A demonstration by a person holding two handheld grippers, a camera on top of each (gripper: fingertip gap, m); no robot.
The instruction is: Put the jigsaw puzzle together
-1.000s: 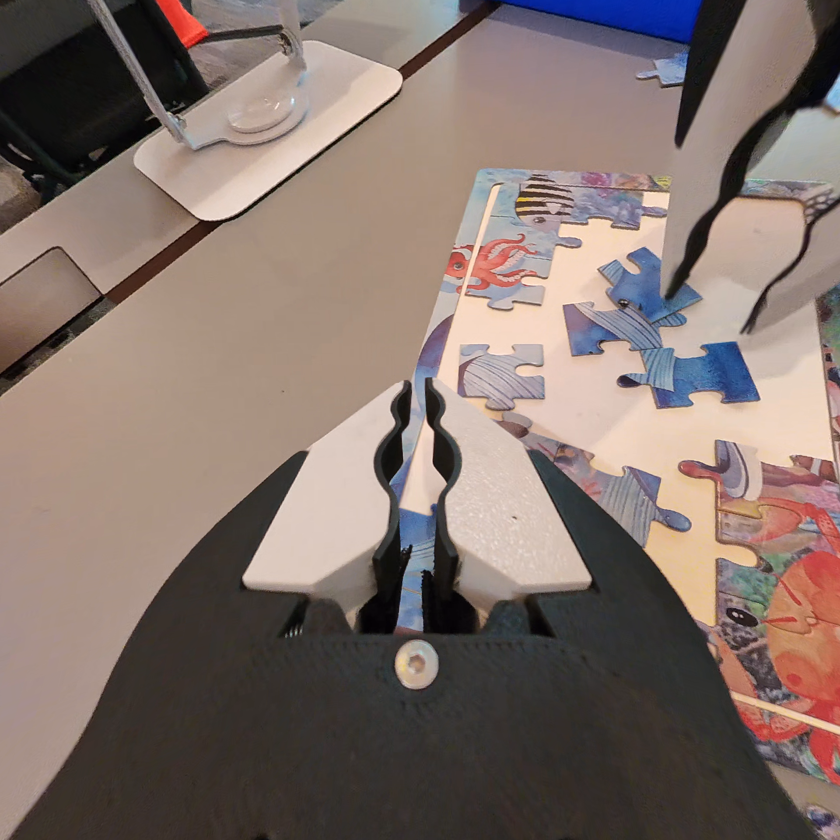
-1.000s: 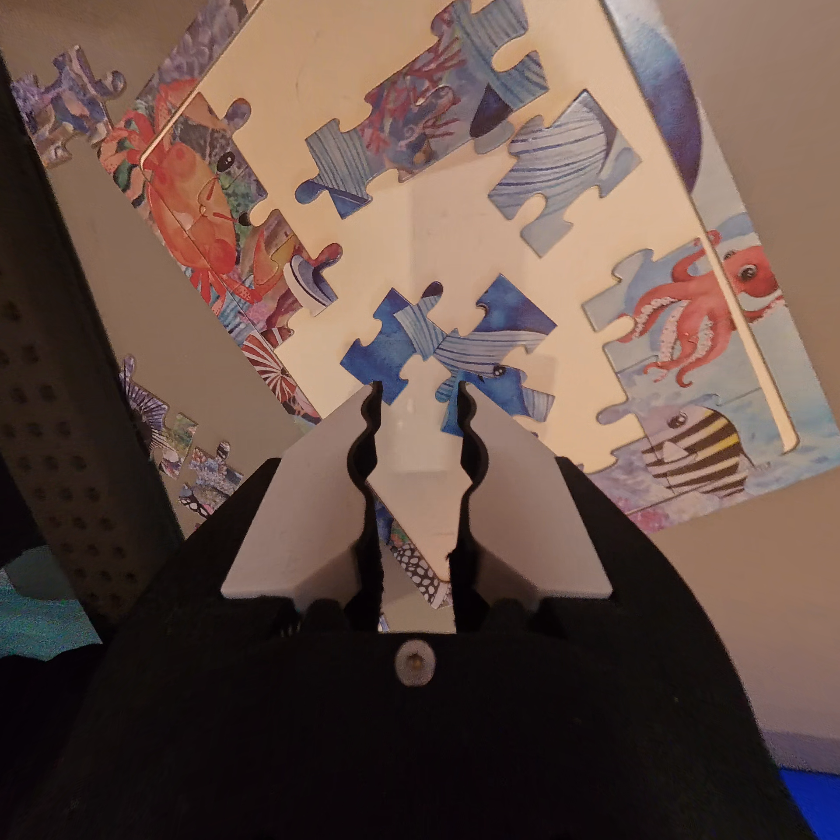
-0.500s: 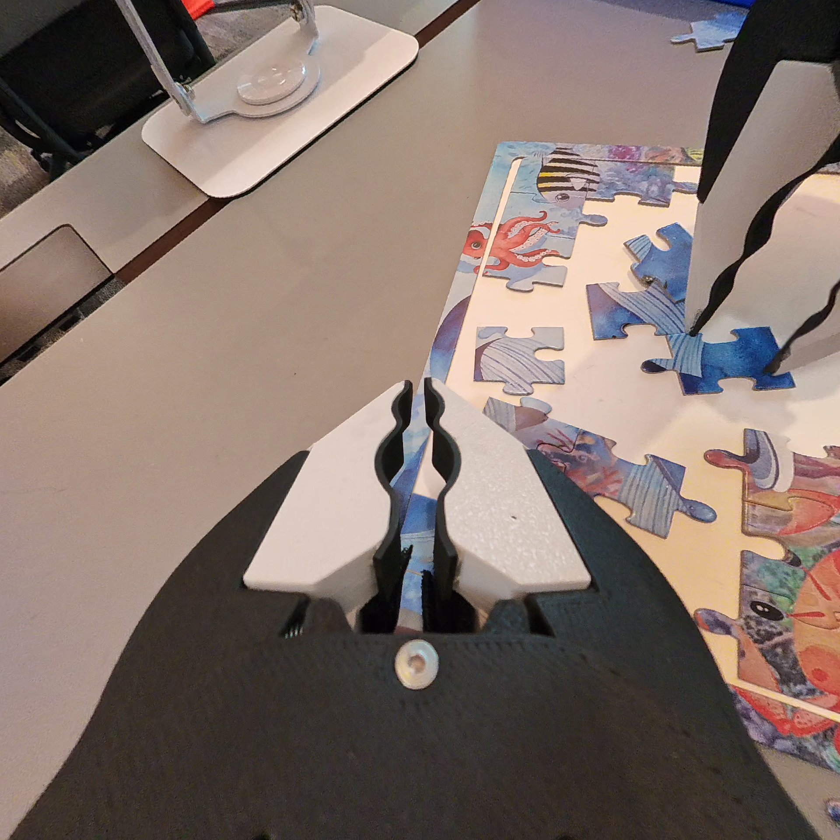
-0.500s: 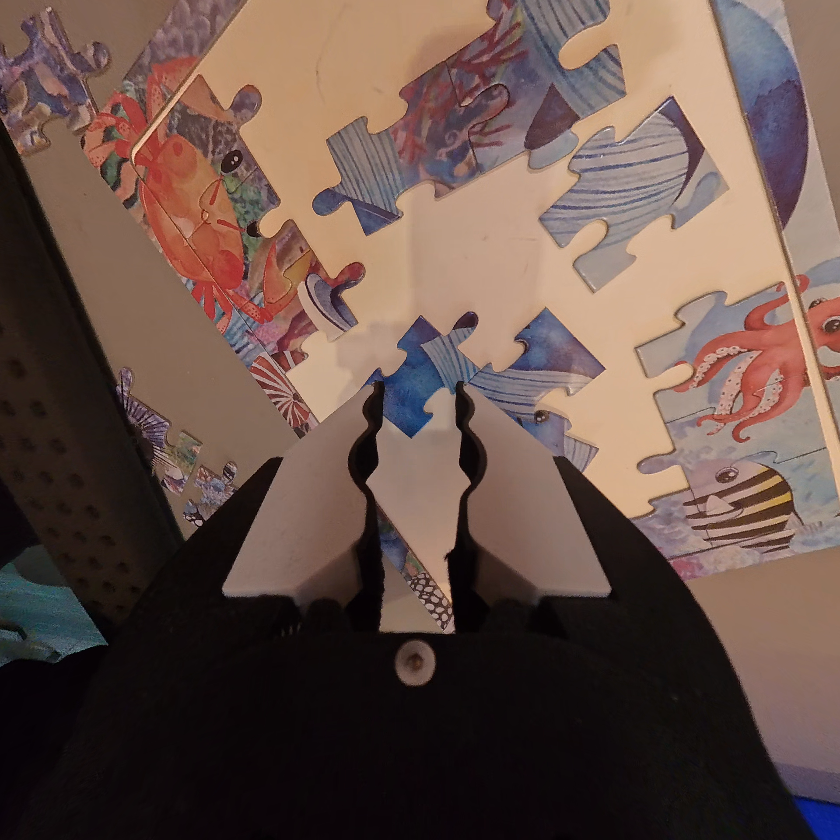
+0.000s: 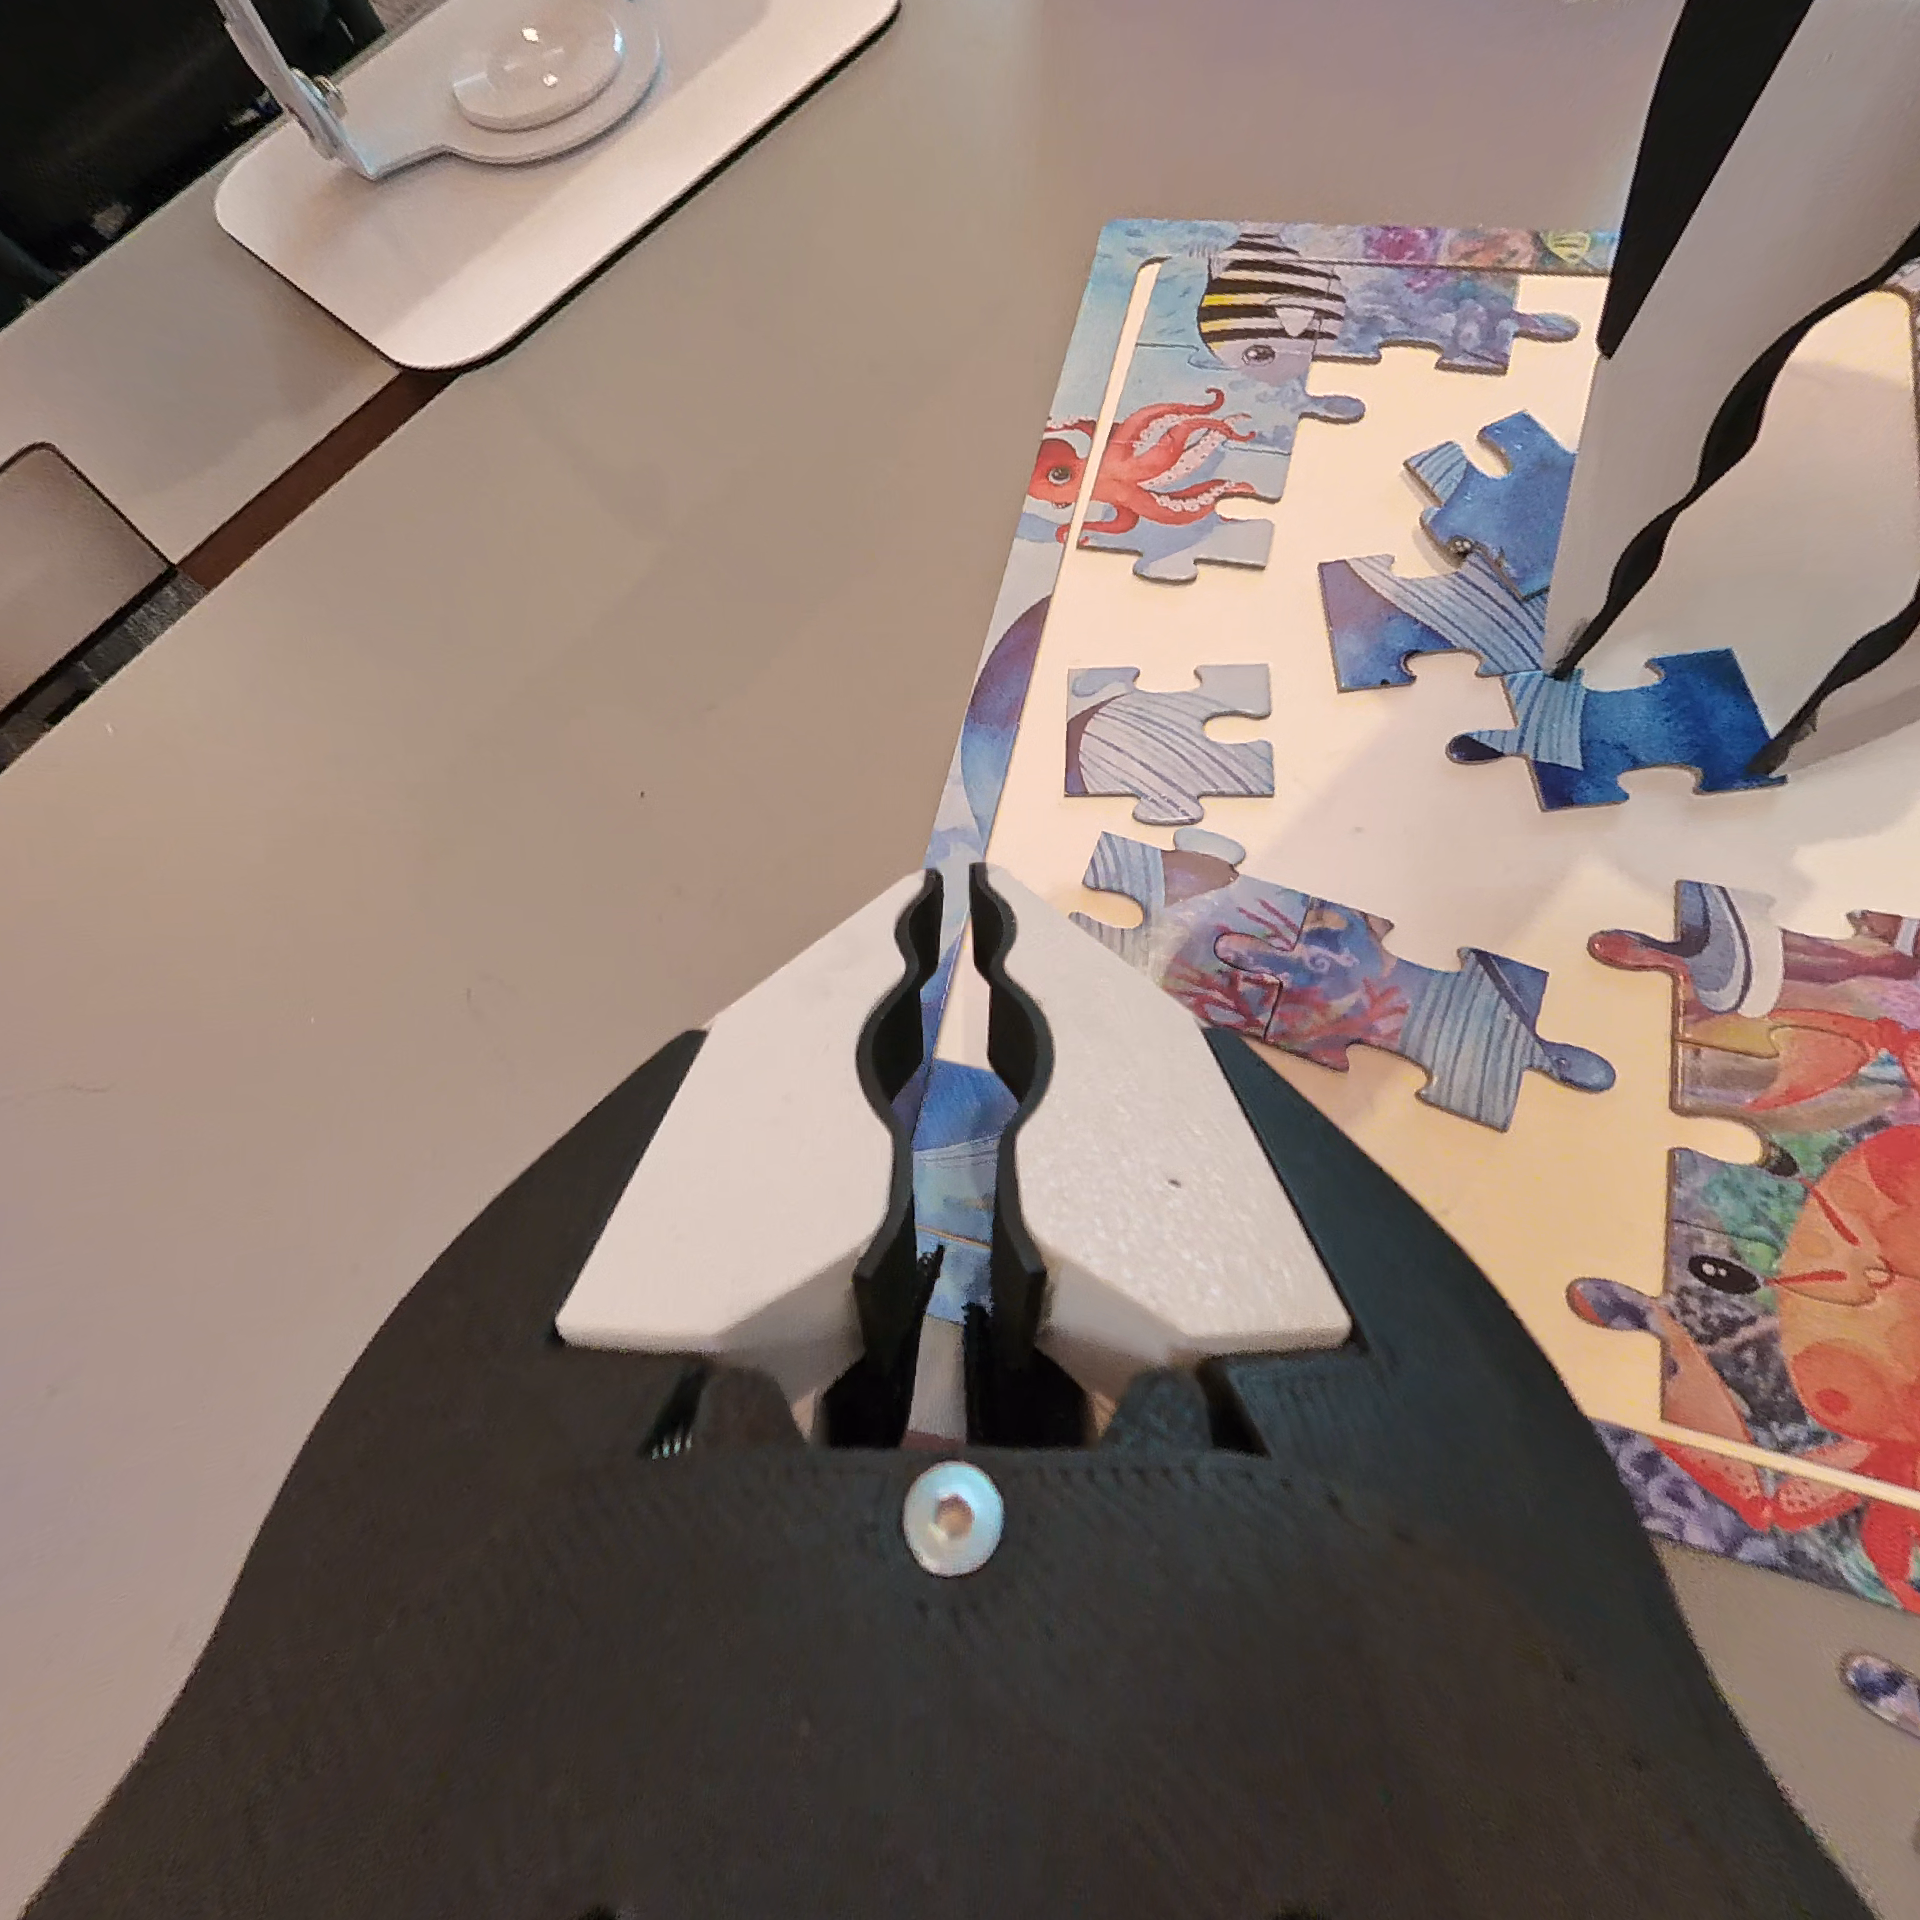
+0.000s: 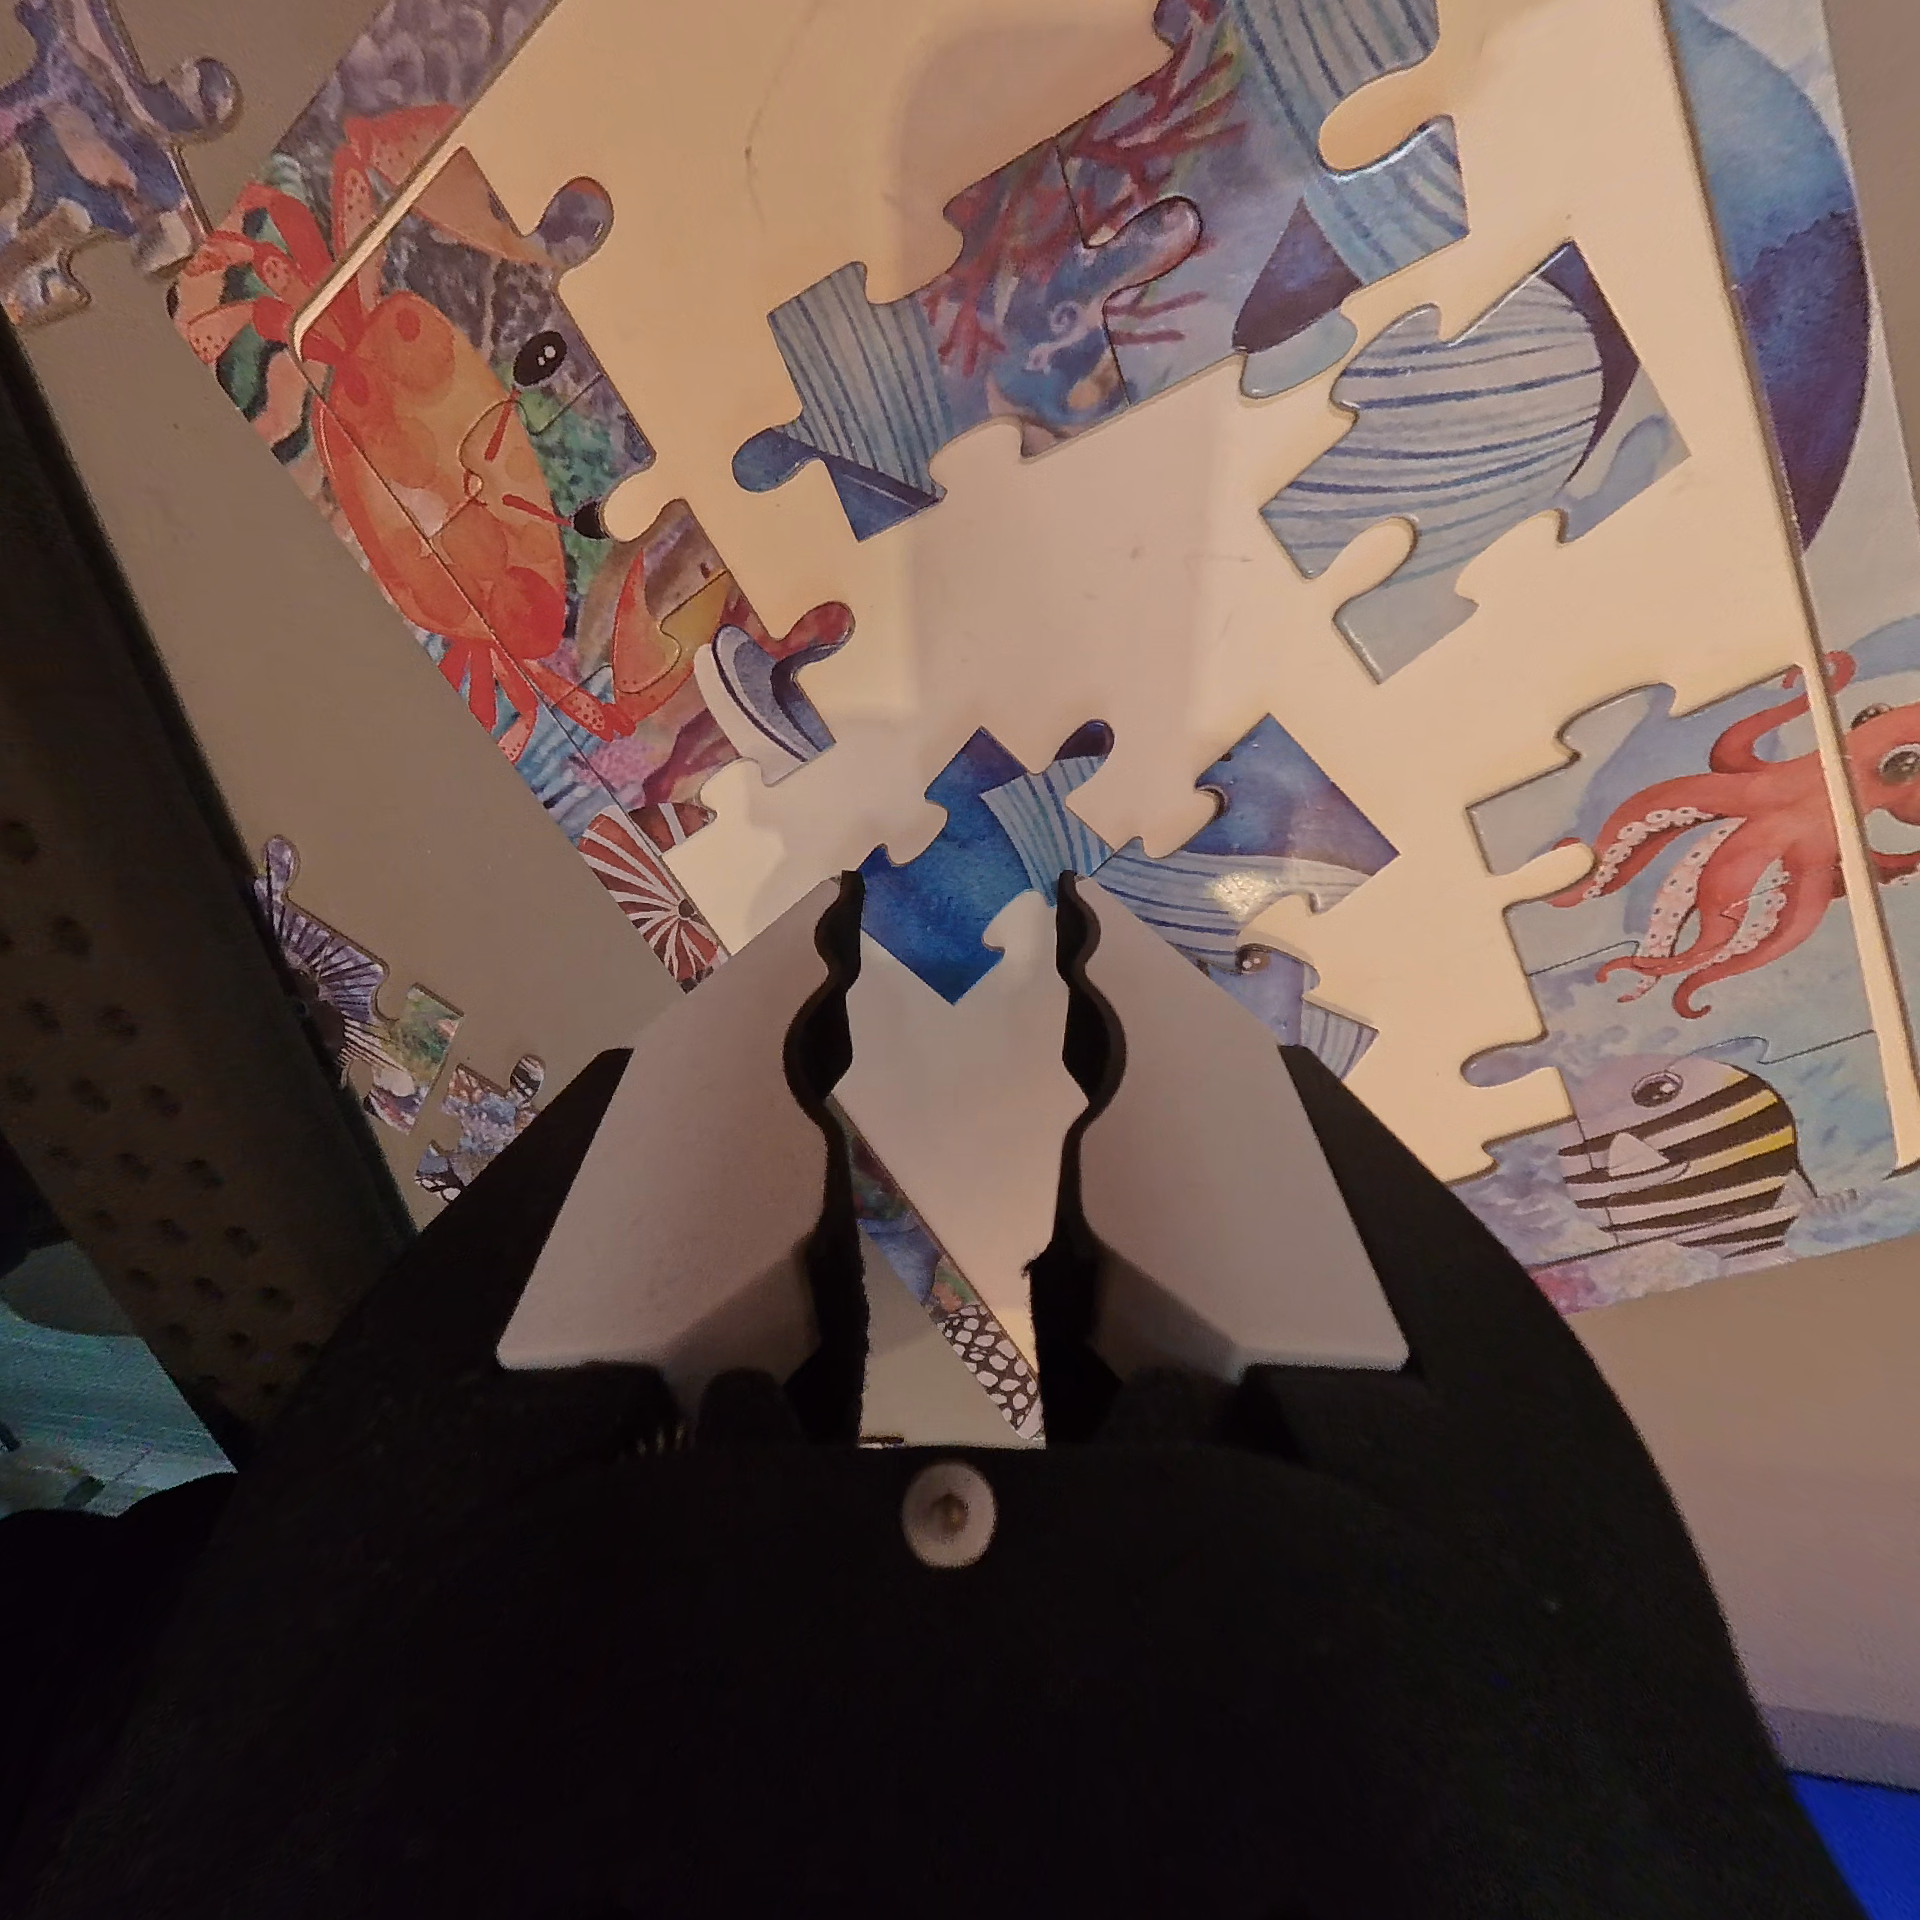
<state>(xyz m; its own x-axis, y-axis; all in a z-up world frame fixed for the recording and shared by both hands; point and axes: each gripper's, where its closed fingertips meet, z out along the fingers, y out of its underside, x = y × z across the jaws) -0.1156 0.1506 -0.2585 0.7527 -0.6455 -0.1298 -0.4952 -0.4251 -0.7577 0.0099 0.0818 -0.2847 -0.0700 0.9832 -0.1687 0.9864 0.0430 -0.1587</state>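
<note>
The right gripper (image 6: 958,888) is poised tips-down over a dark blue puzzle piece (image 5: 1652,743), jaws parted about as wide as the piece and nothing clamped between them. One fingertip (image 5: 1567,657) is seen at the piece's far edge and the other at its outer edge; whether they press on the card cannot be told.

The piece lies flat on the cream floor of the puzzle tray (image 5: 1023,727), near the tray's middle, just beside a striped blue piece (image 5: 1439,618) whose corner it meets. Its long axis is seen running roughly across the tray in the left wrist view, with a rounded tab pointing toward the tray's left border and a socket notched into its far edge.

The left gripper (image 5: 956,883) is held low over the tray's near left border, jaws almost closed with only a slit between them, gripping nothing.

Judged step — seating the dark blue piece against its striped neighbour. A flat card piece is better slid than lifted, so light downward contact and a slow push along the tray floor are advised, with tab and socket lined up before pressure is added. The neighbour is loose — it could be shoved off line.
</note>
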